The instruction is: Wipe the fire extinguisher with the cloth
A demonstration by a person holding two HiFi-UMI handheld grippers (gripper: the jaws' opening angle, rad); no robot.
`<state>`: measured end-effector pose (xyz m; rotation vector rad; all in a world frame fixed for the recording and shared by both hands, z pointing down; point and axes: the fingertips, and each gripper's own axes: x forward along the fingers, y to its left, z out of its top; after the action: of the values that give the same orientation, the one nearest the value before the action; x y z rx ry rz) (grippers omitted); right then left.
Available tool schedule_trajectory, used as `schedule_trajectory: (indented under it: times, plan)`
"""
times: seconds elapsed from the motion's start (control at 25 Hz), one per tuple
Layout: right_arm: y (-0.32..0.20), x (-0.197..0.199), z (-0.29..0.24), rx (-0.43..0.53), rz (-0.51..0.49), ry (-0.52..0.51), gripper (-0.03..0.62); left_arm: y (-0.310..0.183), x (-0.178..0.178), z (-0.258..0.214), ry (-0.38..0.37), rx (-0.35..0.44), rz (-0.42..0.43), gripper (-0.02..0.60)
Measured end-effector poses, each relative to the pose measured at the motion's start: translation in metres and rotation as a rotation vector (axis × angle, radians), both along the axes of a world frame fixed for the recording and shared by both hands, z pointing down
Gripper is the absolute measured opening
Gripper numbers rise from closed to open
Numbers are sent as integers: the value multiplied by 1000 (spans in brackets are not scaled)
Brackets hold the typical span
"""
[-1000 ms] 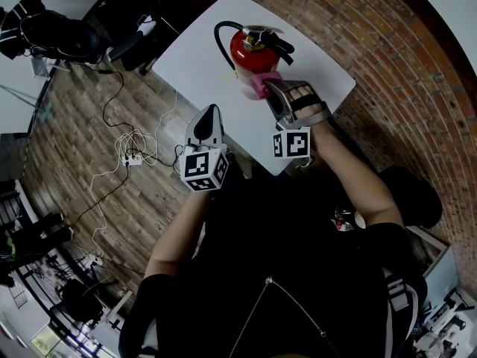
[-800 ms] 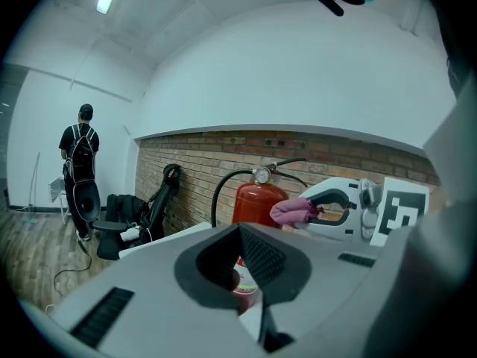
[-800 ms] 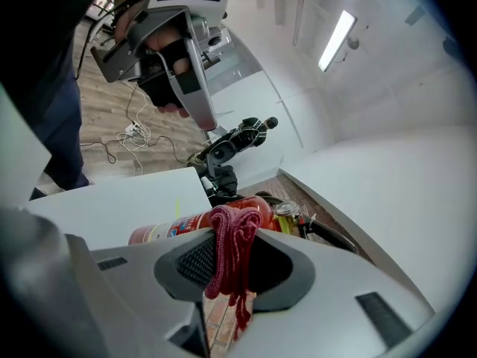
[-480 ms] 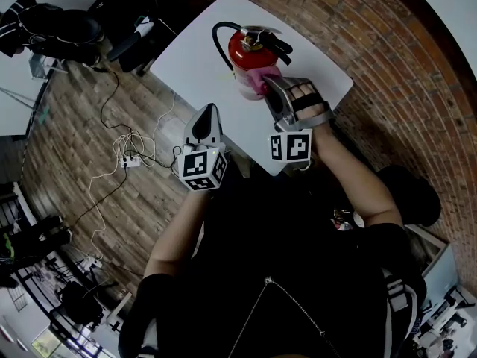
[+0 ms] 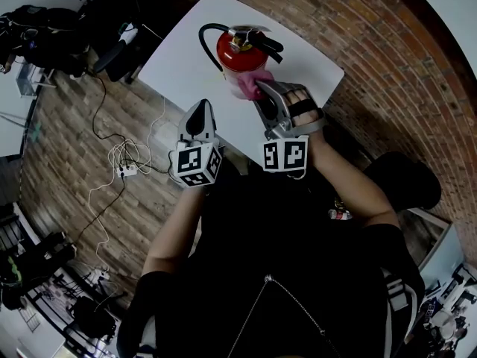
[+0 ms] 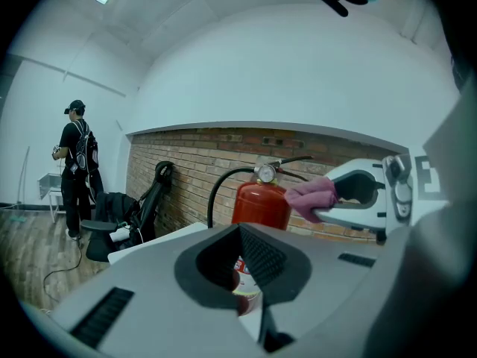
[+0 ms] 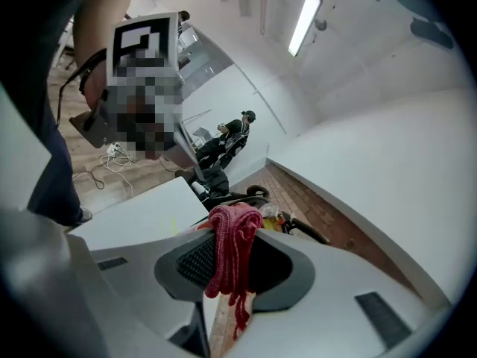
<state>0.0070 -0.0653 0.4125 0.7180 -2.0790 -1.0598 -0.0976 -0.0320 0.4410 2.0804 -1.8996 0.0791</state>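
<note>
A red fire extinguisher (image 5: 237, 51) with a black hose and handle stands upright on the white table (image 5: 182, 51). My right gripper (image 5: 262, 92) is shut on a pink cloth (image 5: 250, 84), which is pressed to the near lower side of the red body. In the right gripper view the cloth (image 7: 232, 248) hangs between the jaws of the right gripper (image 7: 231, 233). My left gripper (image 5: 201, 107) hovers shut and holding nothing at the table's near edge, left of the extinguisher. The left gripper view shows the extinguisher (image 6: 261, 200), the cloth (image 6: 313, 194) and the right gripper (image 6: 365, 200).
A brick wall (image 5: 387, 51) runs behind and right of the table. Dark chairs with bags (image 5: 82, 28) stand to the left. Cables and a power strip (image 5: 127, 162) lie on the wooden floor. A person (image 6: 77, 170) stands far off to the left.
The head view has shifted, so everything sits a little further left. The right gripper keeps the cloth against the extinguisher's near side. The left gripper stays shut beside it.
</note>
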Motion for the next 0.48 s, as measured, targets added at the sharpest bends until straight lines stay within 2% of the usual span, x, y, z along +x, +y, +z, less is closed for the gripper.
schedule_trajectory:
  times: [0.24,0.48]
  plan:
    - [21,-12,64,-158,17,50,120,-13,-14,3,20,-13,51,8]
    - [29,-28,145,-255,59,130,118,-24,-38,9,26,-43,125,8]
